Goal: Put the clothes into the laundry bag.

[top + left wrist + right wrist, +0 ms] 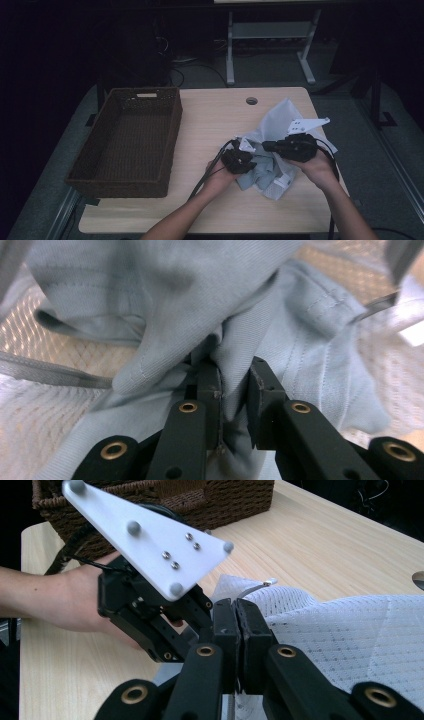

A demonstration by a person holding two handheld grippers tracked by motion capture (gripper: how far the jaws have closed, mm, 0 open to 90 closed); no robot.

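A crumpled pale blue garment (272, 125) with a white mesh lining lies on the right half of the wooden table (215, 115). My left gripper (249, 156) is at its left edge, shut on a raised fold of the blue cloth (175, 300); the fold runs down between the jaws of the left gripper (234, 390). My right gripper (265, 146) comes in from the right, its tips close to the left gripper's. The right gripper (239, 620) has its jaws pressed together at the edge of the white mesh (340, 635), with cloth showing under them. The left gripper (202, 607) and its grey plate sit just beside it.
A dark brown wicker basket (170, 135) stands empty on the table's left half and appears behind the left hand as the basket (225, 495). A round cable hole (251, 100) is near the far edge. Black cables trail from both grippers toward the front edge.
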